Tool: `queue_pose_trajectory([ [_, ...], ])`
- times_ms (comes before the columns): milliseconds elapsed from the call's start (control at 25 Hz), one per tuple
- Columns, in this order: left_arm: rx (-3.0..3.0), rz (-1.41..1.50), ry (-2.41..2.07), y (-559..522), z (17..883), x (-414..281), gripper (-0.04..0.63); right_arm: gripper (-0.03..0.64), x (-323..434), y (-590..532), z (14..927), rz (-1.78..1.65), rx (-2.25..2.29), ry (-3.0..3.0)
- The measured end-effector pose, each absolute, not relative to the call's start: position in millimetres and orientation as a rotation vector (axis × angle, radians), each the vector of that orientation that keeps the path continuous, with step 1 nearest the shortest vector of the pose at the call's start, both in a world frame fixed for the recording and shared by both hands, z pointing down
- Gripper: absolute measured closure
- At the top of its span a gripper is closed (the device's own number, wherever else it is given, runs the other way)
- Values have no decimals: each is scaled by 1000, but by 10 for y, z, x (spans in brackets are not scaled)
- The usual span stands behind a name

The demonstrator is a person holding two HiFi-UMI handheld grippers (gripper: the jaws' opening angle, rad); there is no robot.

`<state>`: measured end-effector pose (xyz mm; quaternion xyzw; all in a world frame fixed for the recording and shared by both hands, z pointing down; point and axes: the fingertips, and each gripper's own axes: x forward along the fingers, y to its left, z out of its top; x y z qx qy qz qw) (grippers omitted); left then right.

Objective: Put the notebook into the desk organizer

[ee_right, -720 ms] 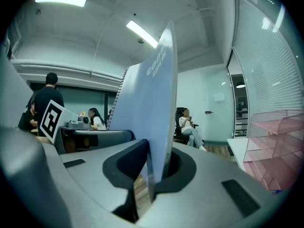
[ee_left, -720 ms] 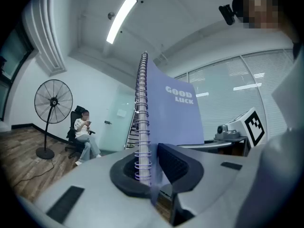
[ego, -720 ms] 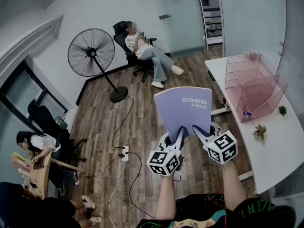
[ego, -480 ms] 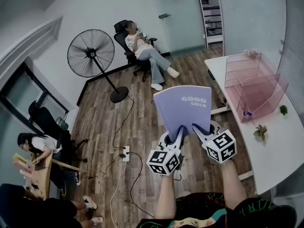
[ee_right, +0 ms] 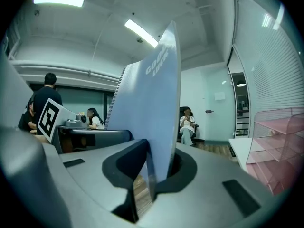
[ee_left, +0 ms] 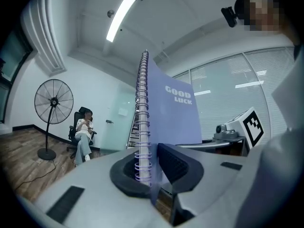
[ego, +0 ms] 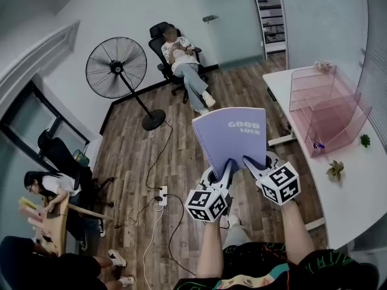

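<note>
A lilac spiral notebook (ego: 233, 136) printed "GOOD LUCK" is held up in the air over the wooden floor. My left gripper (ego: 225, 169) is shut on its spiral edge near the bottom; in the left gripper view the notebook (ee_left: 164, 113) rises upright from between the jaws of the left gripper (ee_left: 151, 165). My right gripper (ego: 253, 164) is shut on the bottom right part; the notebook (ee_right: 147, 103) leans between its pads, in the right gripper (ee_right: 159, 167). The pink clear desk organizer (ego: 323, 110) stands on the white desk (ego: 363, 186) to the right, apart from the notebook.
A small plant (ego: 334, 170) and another green bit (ego: 365, 140) sit on the desk by the organizer. A standing fan (ego: 118, 71), a seated person (ego: 184, 65), cables and a power strip (ego: 160, 193) lie on the floor ahead. Other people sit at the left.
The notebook and both grippers have shifted slightly left and a little nearer in the head view, with the organizer sliding right. Both grips are unchanged.
</note>
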<state>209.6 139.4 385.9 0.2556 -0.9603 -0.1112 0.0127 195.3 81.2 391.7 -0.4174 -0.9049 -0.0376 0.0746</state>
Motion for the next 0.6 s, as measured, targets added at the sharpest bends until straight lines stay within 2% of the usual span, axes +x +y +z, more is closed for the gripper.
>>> queue_pose_trajectory([
  [600,852,-416,-2916,1746,4202,914,545,554,803,1150,4250,-93,-1135,-2680],
])
